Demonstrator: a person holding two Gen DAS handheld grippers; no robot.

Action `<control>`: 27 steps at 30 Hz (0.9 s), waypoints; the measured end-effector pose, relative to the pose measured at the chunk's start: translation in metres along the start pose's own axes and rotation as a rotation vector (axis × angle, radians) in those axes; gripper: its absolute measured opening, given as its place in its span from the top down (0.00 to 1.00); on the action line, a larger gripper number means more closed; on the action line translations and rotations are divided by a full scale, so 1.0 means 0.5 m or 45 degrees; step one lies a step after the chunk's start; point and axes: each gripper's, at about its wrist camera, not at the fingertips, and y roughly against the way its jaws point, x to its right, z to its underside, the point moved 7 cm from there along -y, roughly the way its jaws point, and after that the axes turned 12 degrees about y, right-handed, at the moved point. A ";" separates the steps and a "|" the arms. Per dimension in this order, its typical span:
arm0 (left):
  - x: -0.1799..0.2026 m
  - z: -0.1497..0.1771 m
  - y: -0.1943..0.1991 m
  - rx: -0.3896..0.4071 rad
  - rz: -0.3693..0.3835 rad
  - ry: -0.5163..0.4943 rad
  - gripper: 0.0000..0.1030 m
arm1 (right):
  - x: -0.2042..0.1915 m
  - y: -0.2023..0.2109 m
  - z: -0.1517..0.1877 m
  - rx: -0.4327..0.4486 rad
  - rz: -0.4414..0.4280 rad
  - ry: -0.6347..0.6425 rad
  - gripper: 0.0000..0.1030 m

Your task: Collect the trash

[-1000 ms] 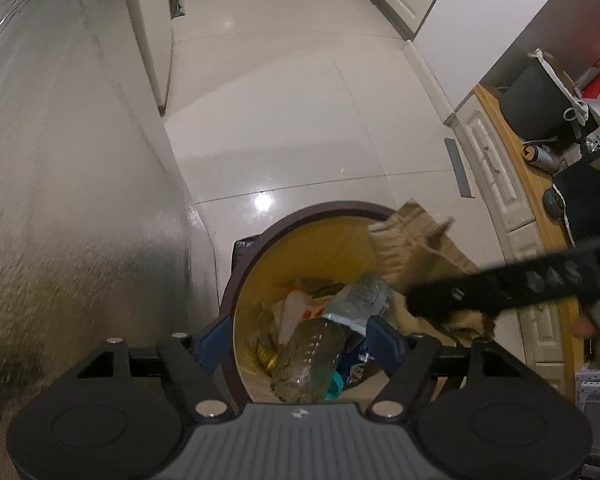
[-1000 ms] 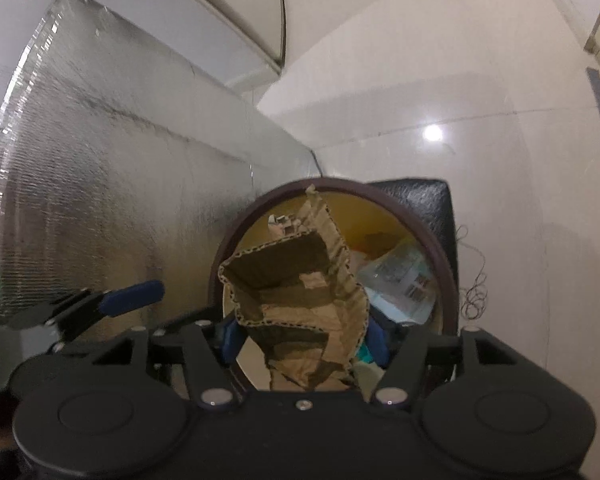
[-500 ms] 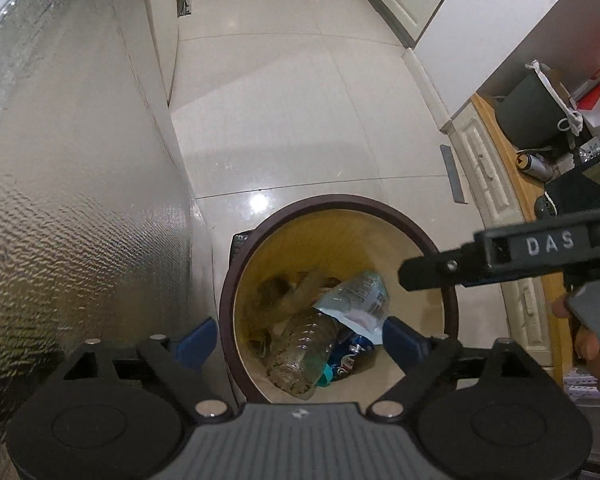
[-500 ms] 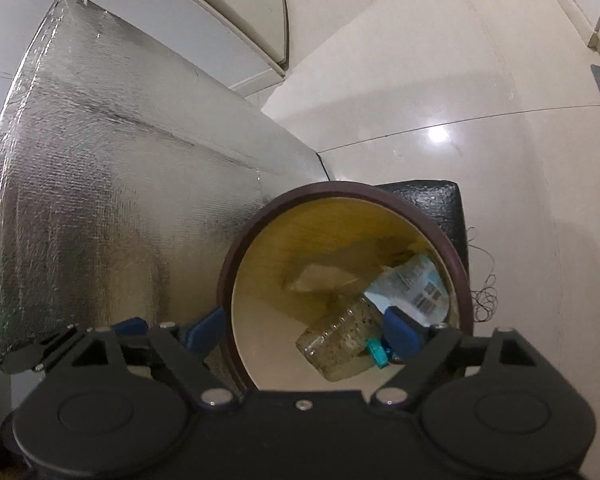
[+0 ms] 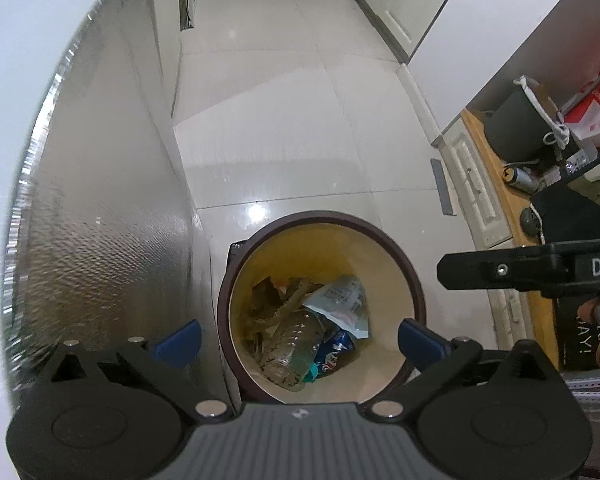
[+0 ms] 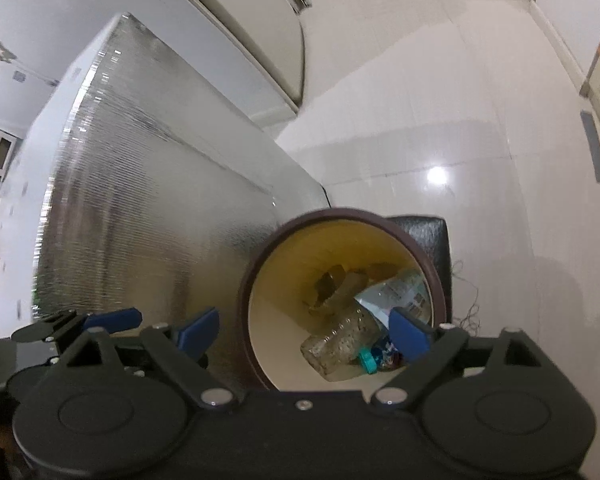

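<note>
**Both grippers opening, empty, over the bin**

Left gripper [image 5: 298, 338]: jaws are spreading toward their widest, blue fingertips [image 5: 178, 338] sitting either side of the bin mouth in its own view. Nothing is lying between them; pads are pressing on nothing.

Right gripper [image 6: 304, 330]: jaws are also widening, nearly as far. Empty too. One blue pad is overlapping the bin's right rim in its own view, but I cannot tell that it is touching.

Trash bin [image 5: 414, 280]: round, dark brown rim, cream-yellow inside, standing on the pale tiled floor [image 5: 280, 120], just beside a silver textured appliance wall [image 5: 100, 220]. Both grippers are pointing steeply down into it, presumably so anything let go falls straight in.

Contents, at the bottom of the bin:
- clear plastic bottle [image 5: 296, 338], lying on its side, teal cap [image 6: 367, 360] toward the camera
- pale blue printed wrapper [image 5: 342, 300], leaning over the bottle
- brown cardboard scraps [image 5: 278, 304], behind the bottle
- a blue can or packet, partly hidden; cannot identify.

Judgement: this drop-off is looking complete; both hands are free for the next pickup.
</note>
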 end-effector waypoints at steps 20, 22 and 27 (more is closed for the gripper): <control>0.000 0.053 0.299 0.218 0.019 0.026 0.00 | -0.131 0.273 0.042 0.268 0.142 0.109 0.00; -0.002 0.065 0.331 0.245 0.022 0.017 0.00 | -0.147 0.295 0.059 0.284 0.153 0.114 0.00; -0.012 0.100 0.412 0.321 0.017 0.001 0.00 | -0.188 0.352 0.103 0.343 0.190 0.126 0.00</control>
